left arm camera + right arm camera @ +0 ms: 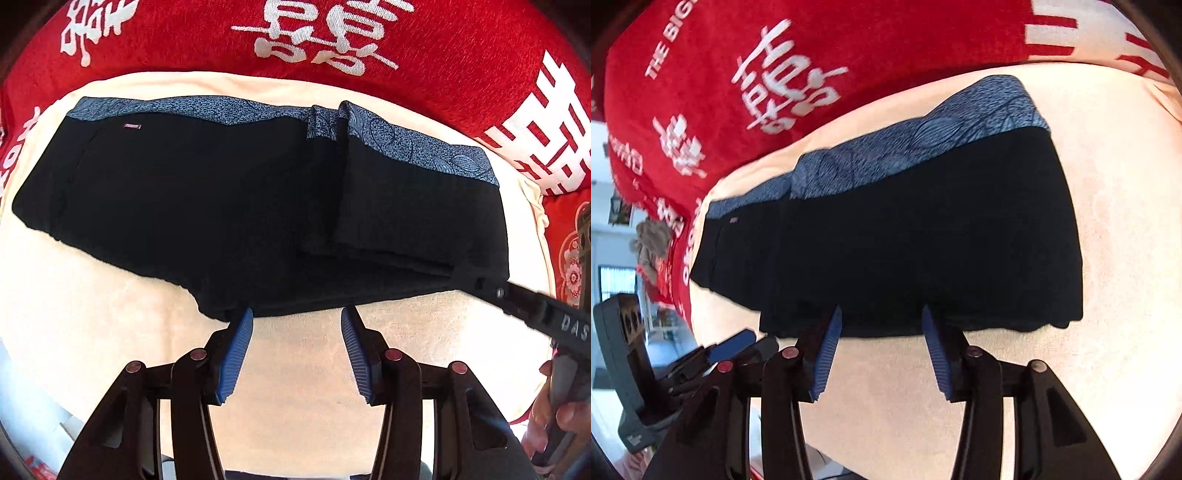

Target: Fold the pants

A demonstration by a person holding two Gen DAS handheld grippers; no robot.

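Black pants (pixel 221 206) with a blue patterned band (pixel 207 107) along the far edge lie folded flat on a cream cloth (pixel 303 365). A folded layer (pixel 413 206) lies on top at the right. My left gripper (pixel 297 314) is open and empty at the pants' near edge. The right gripper's arm (pixel 532 306) reaches in from the right, touching the pants' near right corner. In the right wrist view the pants (pixel 905 251) lie ahead, and my right gripper (pixel 882 312) is open with its fingertips at the near edge.
A red blanket with white characters (pixel 332 37) surrounds the cream cloth (pixel 1108 221) on the far and right sides. The left gripper's body (pixel 701 362) shows at the lower left in the right wrist view. A room lies beyond on the left.
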